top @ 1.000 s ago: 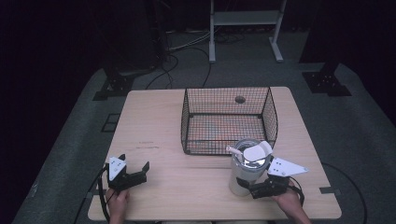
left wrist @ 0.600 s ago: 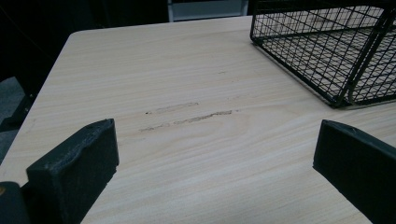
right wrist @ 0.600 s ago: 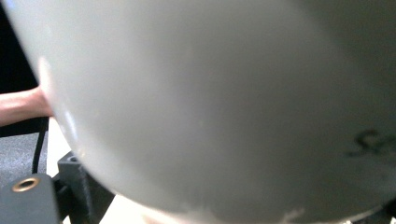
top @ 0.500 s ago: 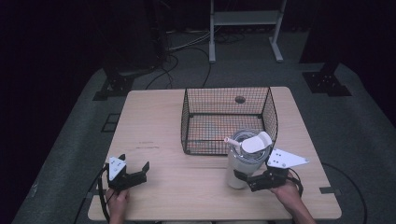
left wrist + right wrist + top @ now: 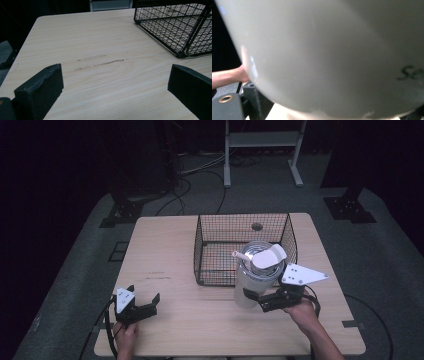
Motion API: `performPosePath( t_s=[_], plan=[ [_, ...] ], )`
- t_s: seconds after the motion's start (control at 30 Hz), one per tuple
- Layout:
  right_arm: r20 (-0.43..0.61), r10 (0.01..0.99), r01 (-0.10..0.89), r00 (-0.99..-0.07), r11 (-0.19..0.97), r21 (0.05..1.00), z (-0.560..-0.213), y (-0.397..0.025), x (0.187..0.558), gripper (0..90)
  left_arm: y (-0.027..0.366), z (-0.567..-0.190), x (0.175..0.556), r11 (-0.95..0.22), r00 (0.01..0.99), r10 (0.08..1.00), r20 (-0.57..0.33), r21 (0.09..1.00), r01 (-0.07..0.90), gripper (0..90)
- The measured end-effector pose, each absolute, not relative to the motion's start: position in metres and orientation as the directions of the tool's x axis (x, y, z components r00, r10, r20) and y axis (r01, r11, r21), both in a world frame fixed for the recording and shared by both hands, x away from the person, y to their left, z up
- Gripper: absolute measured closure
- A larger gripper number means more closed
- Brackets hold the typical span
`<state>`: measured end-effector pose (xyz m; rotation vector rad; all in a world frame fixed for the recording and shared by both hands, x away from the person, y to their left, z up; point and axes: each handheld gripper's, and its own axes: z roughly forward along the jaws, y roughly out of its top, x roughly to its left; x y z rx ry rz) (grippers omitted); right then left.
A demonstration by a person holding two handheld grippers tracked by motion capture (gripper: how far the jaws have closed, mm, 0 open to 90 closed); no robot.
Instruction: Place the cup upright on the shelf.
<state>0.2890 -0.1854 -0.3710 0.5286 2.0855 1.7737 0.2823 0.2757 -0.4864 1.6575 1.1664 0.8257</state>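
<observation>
Canister [image 5: 254,279] clamped in right hand-held gripper [image 5: 264,301], raised beside basket [image 5: 210,247], looks not dropped in yet; left hand-held gripper [image 5: 140,307] idles, jaws apart, on bench [image 5: 165,255].

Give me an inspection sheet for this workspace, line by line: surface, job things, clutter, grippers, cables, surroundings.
Surface: light wooden table with a scuff mark in the grain.
Job's things: black wire basket at the back right; white canister with a scoop in its open top, at the basket's front right corner.
Clutter: nothing seen.
Grippers: left gripper open, low over the front left; right gripper closed on the canister's lower wall.
Cables: several on the floor behind the table.
Surroundings: dark room, grey floor, white stand, black bases.
</observation>
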Motion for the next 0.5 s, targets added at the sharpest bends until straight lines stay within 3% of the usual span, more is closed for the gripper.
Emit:
performPosePath(
  t_s=[0.5],
  plan=[
    [-0.012, 0.522, 0.069, -0.853, 0.137, 0.988, -0.344, -0.172, 0.333, 8.2, 0.276, -0.486, 0.283, -0.128, 0.327, 0.945, 0.014, 0.935, 0.331, 0.0]
  ],
)
